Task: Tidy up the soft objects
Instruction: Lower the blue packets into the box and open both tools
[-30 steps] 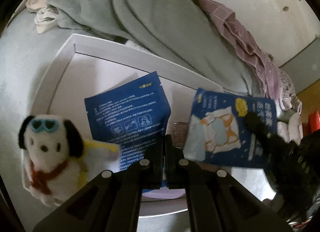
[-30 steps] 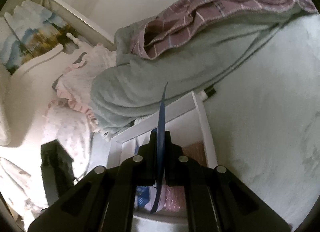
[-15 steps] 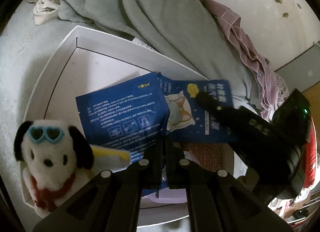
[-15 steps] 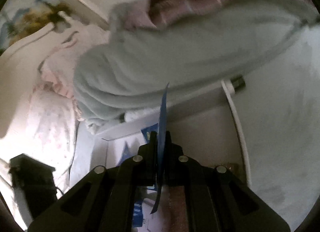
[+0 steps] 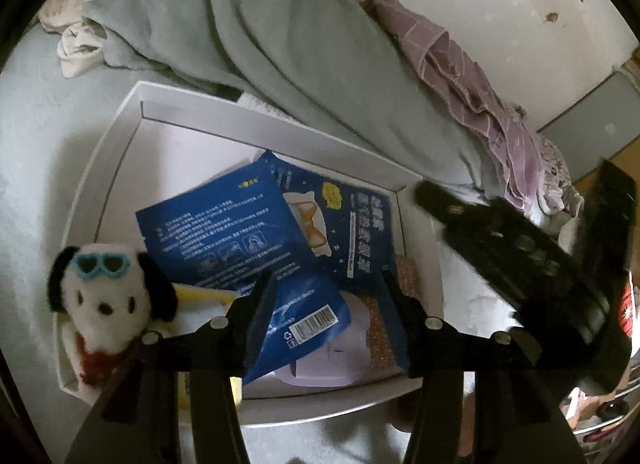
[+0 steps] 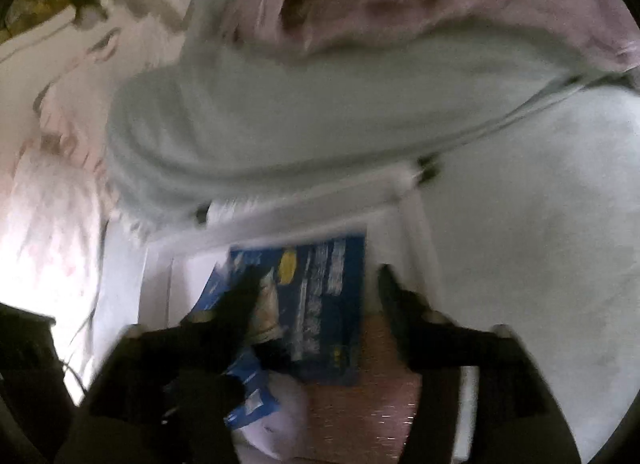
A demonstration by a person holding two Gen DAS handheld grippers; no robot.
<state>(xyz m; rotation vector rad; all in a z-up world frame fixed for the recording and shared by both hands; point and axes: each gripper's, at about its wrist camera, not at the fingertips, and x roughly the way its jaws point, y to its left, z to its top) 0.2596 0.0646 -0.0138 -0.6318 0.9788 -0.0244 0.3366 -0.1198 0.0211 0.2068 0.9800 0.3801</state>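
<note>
Left claw [image 5: 326, 284] gapes wide, holding nothing, over white box [image 5: 120, 168]. Right claw [image 6: 316, 284] also spread, empty. Two blue packets [image 5: 224, 232] overlap inside the box; plush dog [image 5: 104, 300] at 9 o'clock, green blanket [image 5: 280, 44] at 12.

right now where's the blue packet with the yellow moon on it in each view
Left wrist view: the moon packet lies flat in the white box, right of centre, partly under another blue packet, beyond the open left claw.
Right wrist view: the same packet, blurred, lies low in the centre between the fingers of the open right claw.
Shared landmark: the green blanket behind the box.
</note>
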